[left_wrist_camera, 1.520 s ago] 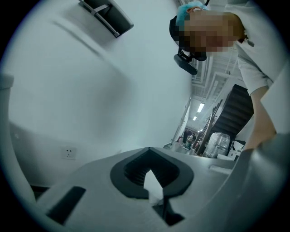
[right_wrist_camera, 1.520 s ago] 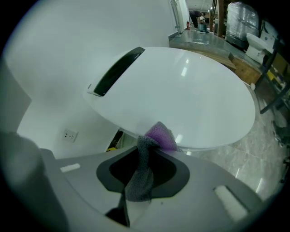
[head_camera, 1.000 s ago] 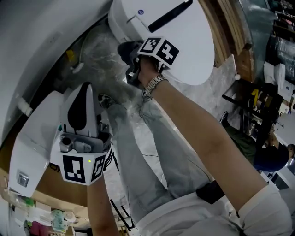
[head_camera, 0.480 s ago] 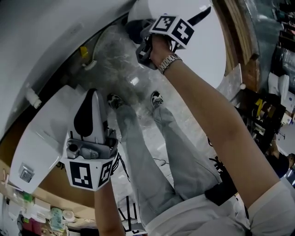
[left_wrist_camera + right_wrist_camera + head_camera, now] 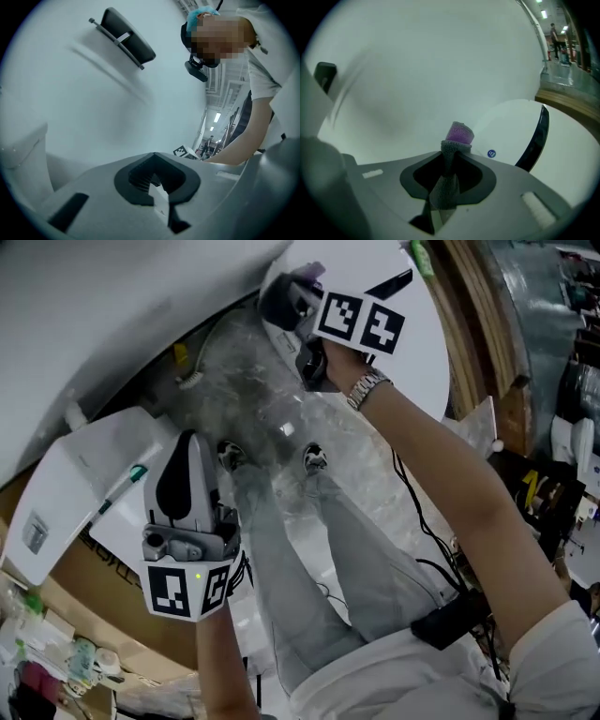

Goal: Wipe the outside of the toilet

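White toilet (image 5: 427, 362), grey-and-purple cloth (image 5: 458, 133), black-and-white square-patterned marker cube (image 5: 361, 322).

Camera stations: head and both grippers
Head view looks steeply down past the person's legs (image 5: 309, 559) onto the glossy white ceramic toilet (image 5: 427, 371). Right gripper (image 5: 451, 152) view, past the grey-and-purple cloth (image 5: 458, 133) in its jaws, faces that toilet close up. Left gripper (image 5: 154, 176) view faces a white surface (image 5: 93, 108), sharing the right gripper's black-and-white marker cube (image 5: 186, 151) with the head view
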